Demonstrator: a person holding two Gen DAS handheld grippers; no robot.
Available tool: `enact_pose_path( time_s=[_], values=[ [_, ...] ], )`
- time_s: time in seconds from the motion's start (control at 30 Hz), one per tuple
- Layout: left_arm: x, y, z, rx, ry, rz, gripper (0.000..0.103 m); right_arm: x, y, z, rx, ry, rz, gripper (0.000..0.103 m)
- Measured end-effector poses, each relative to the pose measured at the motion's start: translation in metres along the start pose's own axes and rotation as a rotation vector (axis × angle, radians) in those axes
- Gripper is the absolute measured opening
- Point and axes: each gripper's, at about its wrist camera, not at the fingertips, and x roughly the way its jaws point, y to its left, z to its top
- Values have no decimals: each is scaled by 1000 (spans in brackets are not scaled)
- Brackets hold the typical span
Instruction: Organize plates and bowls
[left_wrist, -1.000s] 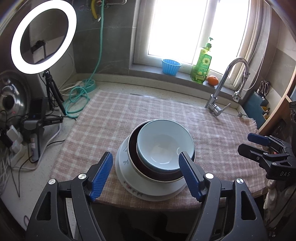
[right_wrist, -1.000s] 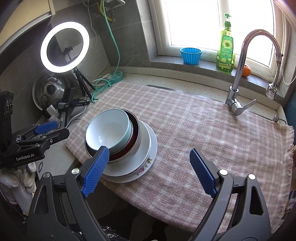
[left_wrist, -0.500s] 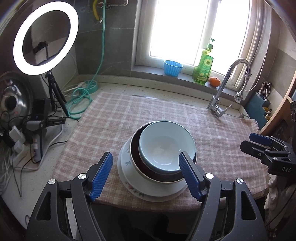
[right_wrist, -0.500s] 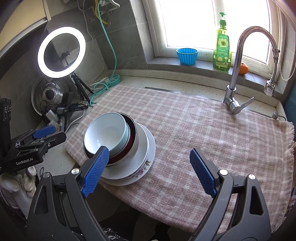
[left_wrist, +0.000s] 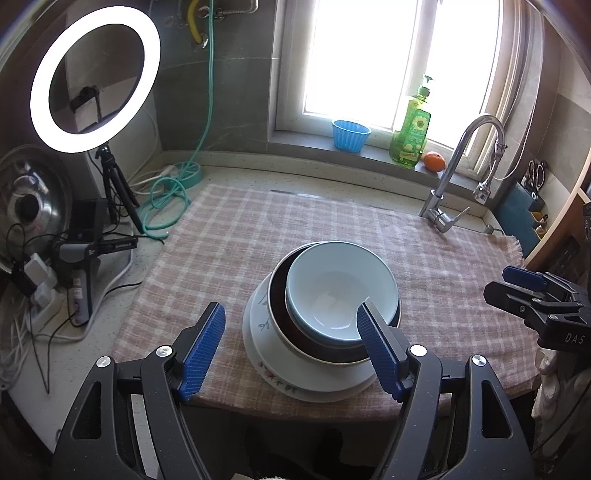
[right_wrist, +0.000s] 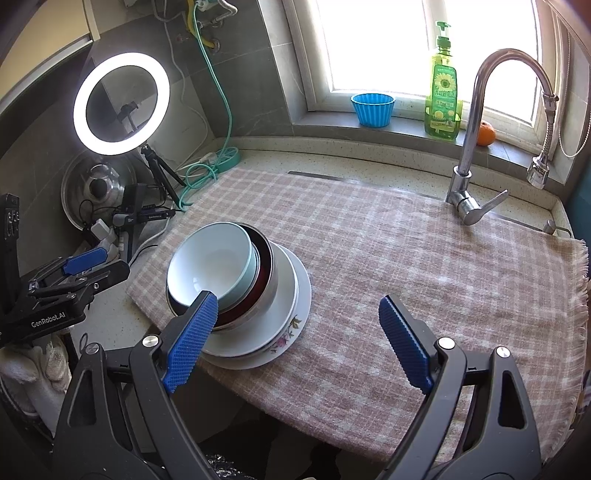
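Stacking looks finished: pale blue bowl (left_wrist: 341, 291) tops the pile at the cloth's (left_wrist: 236, 236) front edge; left gripper (left_wrist: 291, 349) and right gripper (right_wrist: 299, 338) both gape empty; next, back away

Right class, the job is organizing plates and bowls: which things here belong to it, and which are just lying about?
Belong to the job:
light blue bowl
dark bowl beneath it
floral plate at the bottom
left tongs, open
right tongs, open

Just lying about:
ring light
blue cup
soap bottle
orange
faucet
checked cloth
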Motion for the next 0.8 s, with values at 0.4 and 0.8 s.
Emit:
enact_pose_path(
  time_s=[0.4,0.8],
  values=[
    [4,0,1,-9,14,0,74,1,-1,-4,5,3,-5,91],
    [9,3,5,-23,16,1,74,6,-4,-3,20,6,-13,91]
  ],
)
